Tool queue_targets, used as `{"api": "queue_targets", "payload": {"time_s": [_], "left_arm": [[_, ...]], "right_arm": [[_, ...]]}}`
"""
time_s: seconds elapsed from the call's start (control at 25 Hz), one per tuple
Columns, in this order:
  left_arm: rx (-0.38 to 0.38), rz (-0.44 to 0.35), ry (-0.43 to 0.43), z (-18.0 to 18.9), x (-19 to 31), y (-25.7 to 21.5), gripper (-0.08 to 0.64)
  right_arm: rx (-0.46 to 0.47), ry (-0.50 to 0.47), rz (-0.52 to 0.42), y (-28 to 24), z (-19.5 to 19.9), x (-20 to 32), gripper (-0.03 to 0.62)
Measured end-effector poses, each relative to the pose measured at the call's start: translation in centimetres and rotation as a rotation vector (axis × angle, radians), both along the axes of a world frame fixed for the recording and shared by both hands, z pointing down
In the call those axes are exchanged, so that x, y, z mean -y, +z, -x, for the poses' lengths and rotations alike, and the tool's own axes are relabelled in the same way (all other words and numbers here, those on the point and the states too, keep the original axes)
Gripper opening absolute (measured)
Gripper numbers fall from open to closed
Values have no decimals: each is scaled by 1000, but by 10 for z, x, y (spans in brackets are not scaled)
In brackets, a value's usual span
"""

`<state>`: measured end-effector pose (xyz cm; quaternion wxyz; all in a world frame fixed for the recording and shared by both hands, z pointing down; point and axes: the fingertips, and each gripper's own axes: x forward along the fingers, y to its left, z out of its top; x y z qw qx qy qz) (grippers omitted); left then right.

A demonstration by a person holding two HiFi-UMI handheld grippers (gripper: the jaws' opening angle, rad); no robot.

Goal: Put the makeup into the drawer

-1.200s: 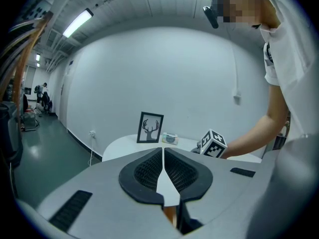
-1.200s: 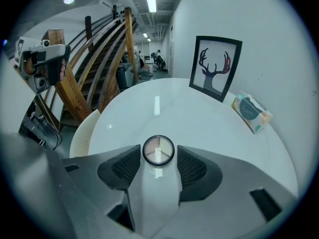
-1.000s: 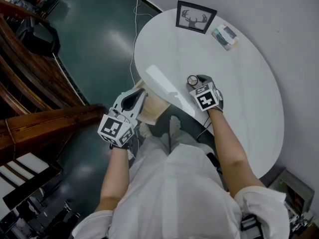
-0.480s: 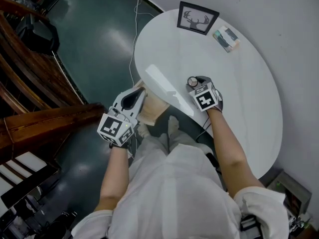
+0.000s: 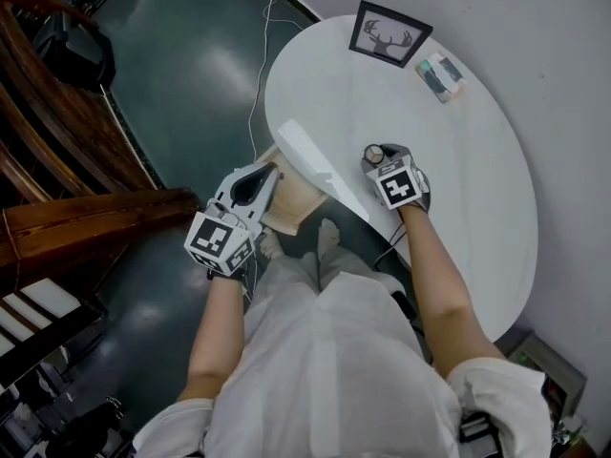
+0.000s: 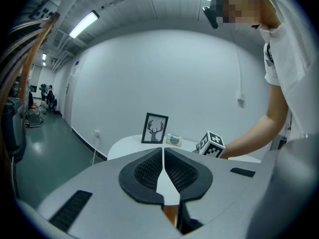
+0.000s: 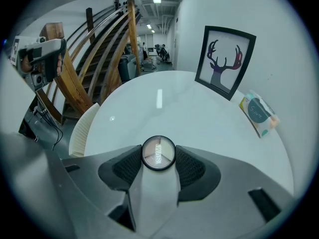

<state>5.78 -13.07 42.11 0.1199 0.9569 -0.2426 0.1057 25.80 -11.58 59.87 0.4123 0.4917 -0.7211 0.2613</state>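
Observation:
A round makeup compact (image 5: 373, 153) (image 7: 158, 153) with a clear lid sits between the jaws of my right gripper (image 5: 382, 157) (image 7: 158, 157), which is shut on it just above the white oval table (image 5: 458, 198) near its front edge. Below that edge a pale wooden drawer (image 5: 294, 206) stands pulled out. My left gripper (image 5: 269, 174) (image 6: 163, 151) hovers at the drawer's left side, off the tabletop; its pads meet with nothing between them. The drawer's inside is mostly hidden by the table edge and the left gripper.
A black-framed deer picture (image 5: 387, 34) (image 7: 225, 61) and a small packet (image 5: 441, 74) (image 7: 258, 113) stand at the table's far side. A cable (image 5: 263, 65) trails on the dark floor. A curved wooden stair railing (image 5: 57, 132) runs at left.
The head view has shifted a little; both grippers stay about where they were, the right still shut on the compact.

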Motion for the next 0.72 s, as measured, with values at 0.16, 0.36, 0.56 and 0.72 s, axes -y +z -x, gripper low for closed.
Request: {"api": "queue_targets", "payload": {"time_s": [0.16, 0.36, 0.56, 0.72], "left_arm": [[-2, -1, -27, 14, 0, 1, 26], [-4, 2, -68, 34, 1, 1, 26], [-8, 5, -98, 53, 0, 3, 26], [-11, 10, -120, 68, -1, 4, 26]], "right_arm": [[-19, 2, 7, 0, 0, -1, 210], [-24, -16, 8, -3, 10, 3, 210], [-15, -62, -4, -11, 38, 12, 210], [-2, -108, -15, -17, 68, 21, 210]]}}
